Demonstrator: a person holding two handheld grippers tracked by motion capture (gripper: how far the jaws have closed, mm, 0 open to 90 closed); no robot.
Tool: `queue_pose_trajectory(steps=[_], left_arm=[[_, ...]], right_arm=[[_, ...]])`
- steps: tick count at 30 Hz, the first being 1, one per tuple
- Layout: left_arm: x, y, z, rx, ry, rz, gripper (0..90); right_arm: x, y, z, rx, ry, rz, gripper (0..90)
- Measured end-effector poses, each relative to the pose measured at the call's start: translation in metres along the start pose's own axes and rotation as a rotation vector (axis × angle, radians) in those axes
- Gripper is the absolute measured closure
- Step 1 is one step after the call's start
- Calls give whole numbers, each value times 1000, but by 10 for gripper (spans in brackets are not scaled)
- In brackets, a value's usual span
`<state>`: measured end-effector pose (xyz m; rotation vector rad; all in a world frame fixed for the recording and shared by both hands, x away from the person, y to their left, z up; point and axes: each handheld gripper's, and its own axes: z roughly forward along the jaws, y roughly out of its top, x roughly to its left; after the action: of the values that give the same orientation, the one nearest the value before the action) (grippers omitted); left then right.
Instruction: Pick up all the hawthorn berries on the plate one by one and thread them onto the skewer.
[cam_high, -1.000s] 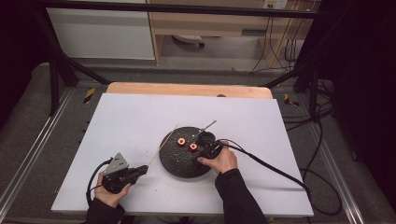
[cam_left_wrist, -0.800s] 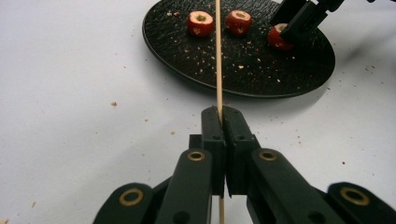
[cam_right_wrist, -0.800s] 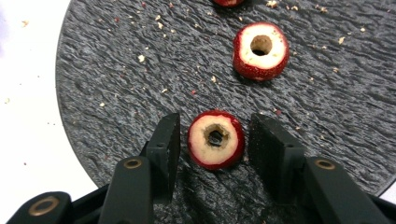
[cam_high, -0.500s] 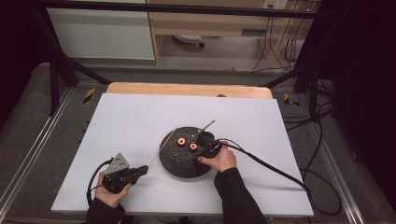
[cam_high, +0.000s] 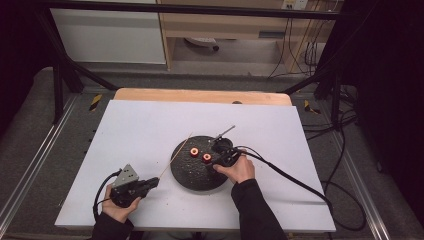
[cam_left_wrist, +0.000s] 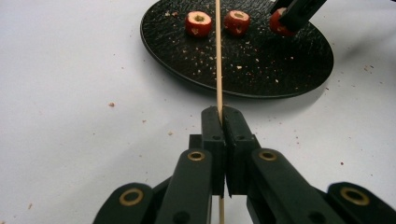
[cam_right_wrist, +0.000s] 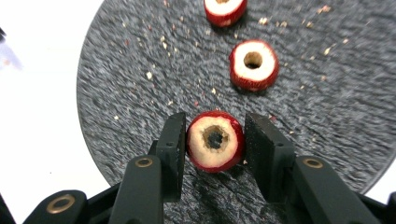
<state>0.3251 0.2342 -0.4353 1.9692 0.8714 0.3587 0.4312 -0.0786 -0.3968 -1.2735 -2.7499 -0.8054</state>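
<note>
Cored fruit (cam_right_wrist: 215, 141) between right hand-held gripper (cam_right_wrist: 214, 144) jaws, mid-plate (cam_right_wrist: 116, 93).

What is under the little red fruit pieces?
A round black plate lies under the cored fruit pieces, crumbs scattered on it. The right gripper has just been closing on one. The plate covers the table beneath.

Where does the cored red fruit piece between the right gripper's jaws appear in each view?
High view: fruit piece hidden under the right gripper, at the black plate's right side.
Left gripper view: fruit piece top right, behind black jaws.
Right gripper view: lower centre, between the jaws.
Shared landmark: the black plate.
</note>
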Motion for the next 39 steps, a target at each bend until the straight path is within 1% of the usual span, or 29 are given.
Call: queue_pose_trajectory(steps=[3, 4, 8, 13, 16, 19, 22, 24, 25, 26, 27, 28, 30, 31, 32, 35, 36, 37, 38, 39], left_arm=[[0, 0, 0, -2, 1, -1, 880], [0, 0, 0, -3, 1, -2, 880], [0, 0, 0, -5, 0, -5, 880], [-1, -1, 0, -8, -4, -10, 880], [0, -1, 0, -8, -6, -11, 880], [-1, -1, 0, -8, -6, -12, 880], [-1, -1, 0, -10, -7, -13, 879], [-1, -1, 0, -11, -7, -15, 880], [-1, -1, 0, -11, -8, -16, 879], [-1, -1, 1, -11, -9, -17, 879], [-1, -1, 1, -12, -8, -18, 879], [-1, -1, 1, -13, -9, -20, 879], [-1, -1, 1, -15, -8, -20, 879], [-1, -1, 1, -16, -9, -21, 879], [-1, -1, 0, -16, -9, -21, 879], [-1, -1, 1, -18, -7, -22, 879], [-1, -2, 1, -18, -8, -22, 879], [-1, -2, 1, -19, -8, -22, 879], [-1, -2, 1, -19, -7, -23, 879], [-1, -2, 1, -19, -8, -24, 879]], right_arm=[[1, -1, -6, -37, -1, -6, 605], [2, -1, -8, -49, 1, 4, 605], [4, -3, -13, -103, 2, 5, 606], [6, -5, -18, -180, 21, 20, 606], [5, -7, -20, -237, 37, 30, 606], [5, -10, -21, -278, 56, 45, 606], [4, -13, -22, -316, 65, 58, 607], [3, -15, -23, -341, 75, 74, 607], [2, -18, -24, -371, 78, 90, 607], [2, -18, -24, -371, 78, 90, 607], [0, -20, -24, -402, 90, 106, 607], [0, -20, -24, -402, 90, 106, 607], [0, -23, -24, -427, 96, 116, 607], [-1, -25, -24, -455, 100, 128, 607], [-1, -25, -24, -455, 100, 128, 607], [-1, -30, -24, -513, 116, 150, 607], [0, -32, -23, -552, 125, 168, 607], [-1, -33, -23, -569, 127, 175, 607], [-1, -33, -23, -569, 127, 175, 607], [0, -34, -21, -598, 132, 195, 607]])
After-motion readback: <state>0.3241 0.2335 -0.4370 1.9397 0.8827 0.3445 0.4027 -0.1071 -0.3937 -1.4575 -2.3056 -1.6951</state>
